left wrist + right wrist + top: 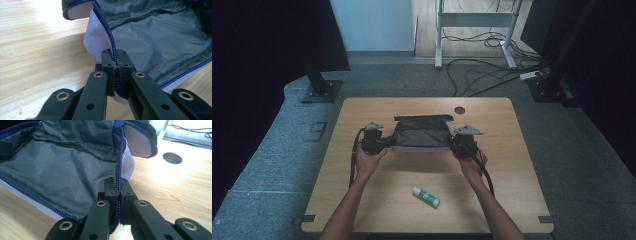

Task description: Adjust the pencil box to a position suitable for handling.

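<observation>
Pouch point(420, 135) lining lettering unreadable; both grippers clamp its zipper edge point(113, 47).

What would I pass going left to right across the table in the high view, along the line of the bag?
Left claw → open grey bag → right claw. Both claws are pinched shut on the bag's zip edges.

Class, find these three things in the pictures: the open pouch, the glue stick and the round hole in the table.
pouch point(419, 136), high view, grey front panel.
glue stick point(426, 196), high view, middle of the tube.
round hole point(172, 158), right gripper view, its centre.
</observation>
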